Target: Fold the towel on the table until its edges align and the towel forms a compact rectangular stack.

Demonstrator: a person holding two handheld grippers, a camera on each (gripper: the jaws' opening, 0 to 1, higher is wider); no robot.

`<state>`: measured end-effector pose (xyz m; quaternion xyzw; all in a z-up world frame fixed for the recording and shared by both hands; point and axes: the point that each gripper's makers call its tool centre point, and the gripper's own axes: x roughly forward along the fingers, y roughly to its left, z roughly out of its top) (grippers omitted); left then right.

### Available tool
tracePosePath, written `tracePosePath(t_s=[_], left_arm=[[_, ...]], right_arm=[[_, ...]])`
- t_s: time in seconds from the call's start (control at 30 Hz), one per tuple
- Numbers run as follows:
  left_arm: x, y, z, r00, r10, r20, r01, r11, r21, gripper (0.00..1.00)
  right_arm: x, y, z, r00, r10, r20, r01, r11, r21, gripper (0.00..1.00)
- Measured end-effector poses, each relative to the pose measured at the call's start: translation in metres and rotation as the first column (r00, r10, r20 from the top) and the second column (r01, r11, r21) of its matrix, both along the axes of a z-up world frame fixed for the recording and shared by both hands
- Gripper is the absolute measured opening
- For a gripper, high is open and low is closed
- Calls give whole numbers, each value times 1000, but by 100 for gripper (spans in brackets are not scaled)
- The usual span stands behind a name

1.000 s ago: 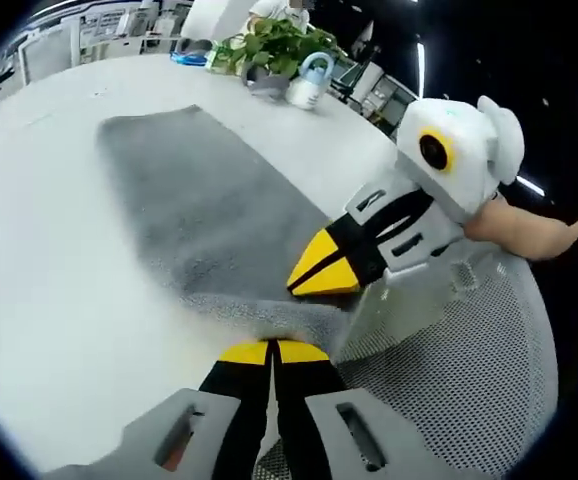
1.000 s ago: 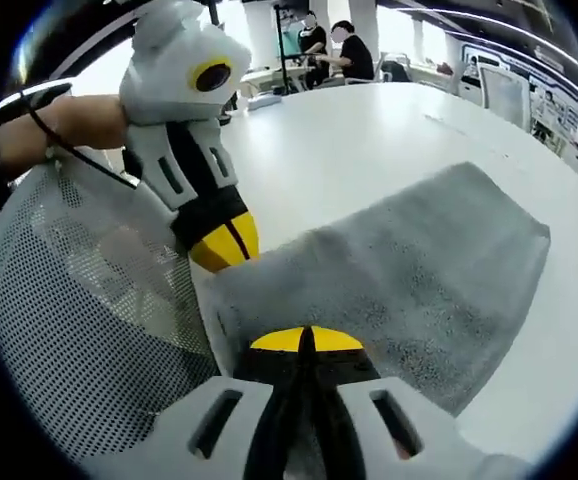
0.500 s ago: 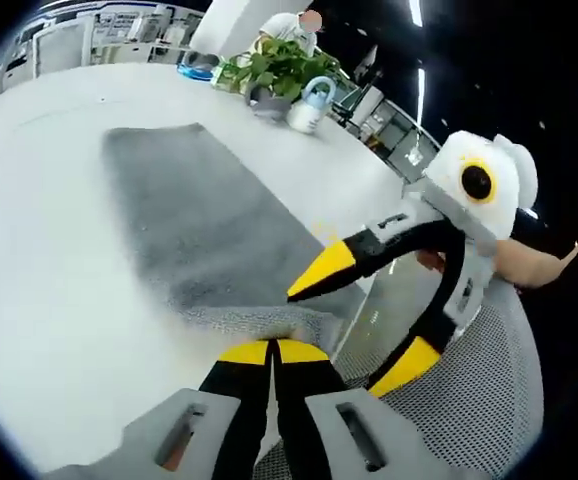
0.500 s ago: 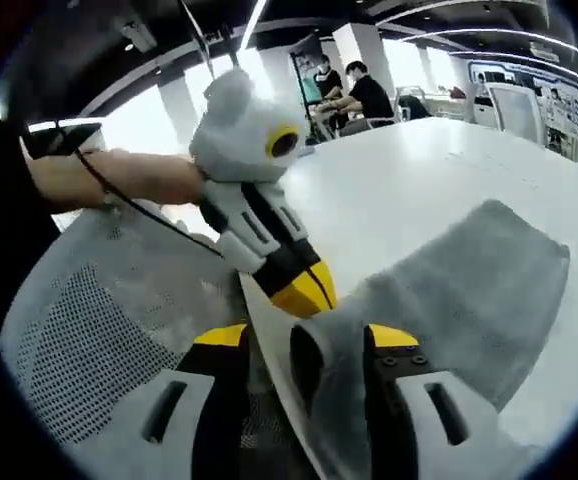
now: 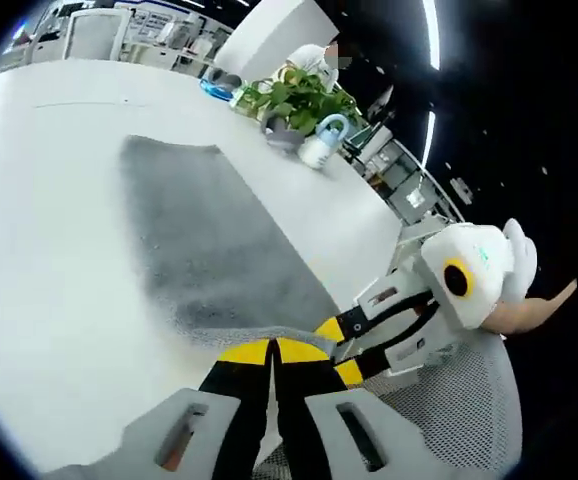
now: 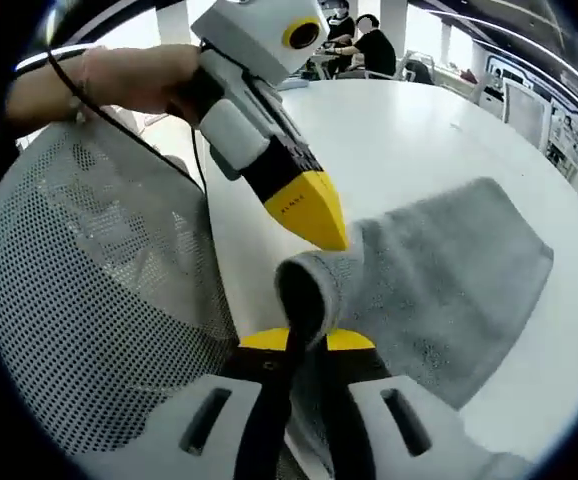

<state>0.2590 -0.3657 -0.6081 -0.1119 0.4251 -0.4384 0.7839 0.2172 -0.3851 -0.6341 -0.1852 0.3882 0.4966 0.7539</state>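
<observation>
White table (image 5: 49,300) carries grey towel (image 5: 209,240), spread flat w/ its near end at table's near edge, beside a mesh chair (image 6: 79,330). Left gripper (image 5: 272,352) and right gripper (image 6: 304,340) both have jaws closed on that near hem, which bunches up slightly. Step in hand looks like 1st fold: next, lift near end and carry it to far edge, corners matched.

Right claw (image 6: 304,340) pinching towel (image 6: 439,280), left claw (image 6: 339,240) clamped

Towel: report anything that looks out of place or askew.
The towel lies flat on the table except its near edge, bunched into a raised loop between the left gripper and right gripper. No spills or damage visible.
</observation>
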Motion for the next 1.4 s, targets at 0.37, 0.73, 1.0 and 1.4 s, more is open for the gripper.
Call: tracePosePath(t_s=[0.37, 0.73, 1.0, 1.4], left_arm=[[29, 5, 20, 887, -153, 437, 59, 974, 220, 31], [-24, -21, 3, 721, -525, 452, 378, 845, 379, 37], [4, -21, 25, 568, -533, 627, 249, 838, 486, 59], [-23, -37, -8, 256, -834, 488, 320, 550, 772, 40]], right_arm=[[18, -17, 12, 967, -211, -142, 229, 966, 122, 2], [20, -24, 16, 936, -266, -229, 307, 936, 170, 1], [8, -15, 14, 966, -176, -190, 205, 969, 141, 1], [6, -14, 19, 985, -112, -131, 131, 980, 150, 2]])
